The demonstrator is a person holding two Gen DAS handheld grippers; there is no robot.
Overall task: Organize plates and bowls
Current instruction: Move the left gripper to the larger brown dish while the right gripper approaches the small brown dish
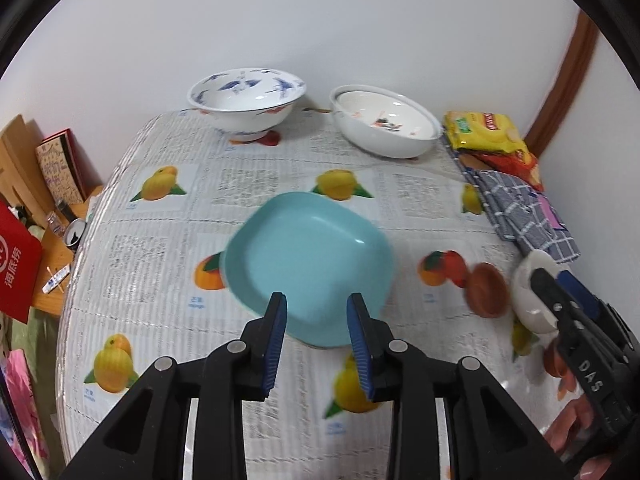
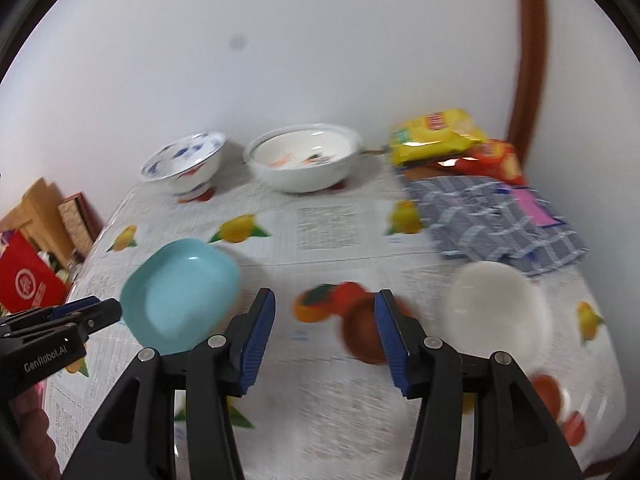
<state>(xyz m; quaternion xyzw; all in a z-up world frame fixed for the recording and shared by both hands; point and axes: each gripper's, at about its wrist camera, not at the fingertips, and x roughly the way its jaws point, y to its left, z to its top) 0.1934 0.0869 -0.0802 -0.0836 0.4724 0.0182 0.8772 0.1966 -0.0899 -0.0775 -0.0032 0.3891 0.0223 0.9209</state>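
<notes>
Left gripper (image 1: 316, 336) and right gripper (image 2: 325, 332) are hovering with jaws released, gripping nothing. Teal plate (image 1: 308, 256), brown saucer (image 2: 362, 334) and white bowl (image 2: 498, 312) are sitting on the surface (image 1: 160, 248), nothing blocking them

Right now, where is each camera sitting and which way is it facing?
Left wrist: on the left gripper, angled down at the teal dish; right gripper and fingers at the edge.
Right wrist: on the right gripper, angled down at the brown dish and white bowl.
Shared: both dishes, both back bowls.
</notes>
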